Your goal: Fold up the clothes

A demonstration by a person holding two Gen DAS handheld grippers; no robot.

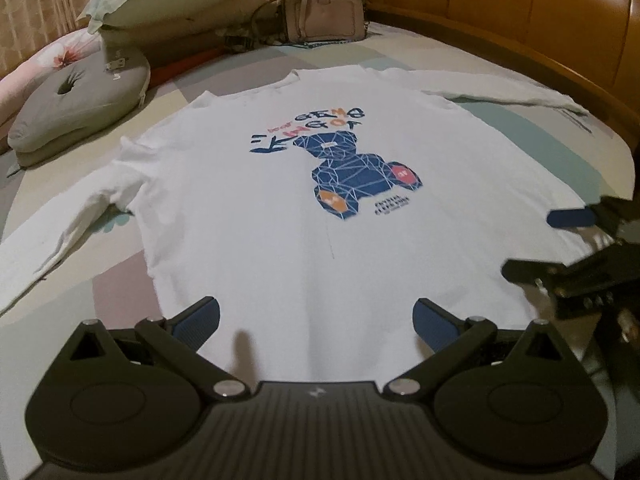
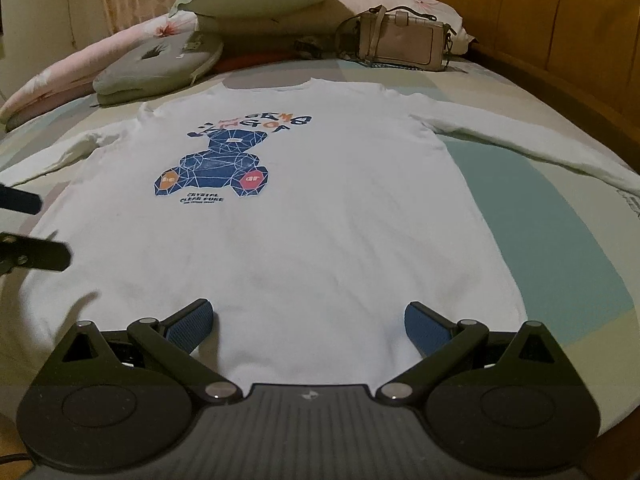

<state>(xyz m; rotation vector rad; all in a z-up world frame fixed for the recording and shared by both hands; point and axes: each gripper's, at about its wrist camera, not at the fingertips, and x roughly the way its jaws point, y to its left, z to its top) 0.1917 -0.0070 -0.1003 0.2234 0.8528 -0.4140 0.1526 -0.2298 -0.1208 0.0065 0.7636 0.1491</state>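
White long-sleeved shirt with blue bear print (image 1: 304, 208) flat mid-frame on patchwork bedsheet (image 2: 532, 216); left gripper (image 1: 316, 322), right gripper (image 2: 308, 322) at bottom hem, fingers spread, empty.

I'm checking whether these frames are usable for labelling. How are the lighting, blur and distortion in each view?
Left wrist view: dim, warm light; fisheye bends the bed edges; the white shirt print is slightly smeared, the right gripper blurred; the left gripper casts a soft shadow. Right wrist view: same dim light, print text sharper; dark vignette in corners; right gripper sharp.
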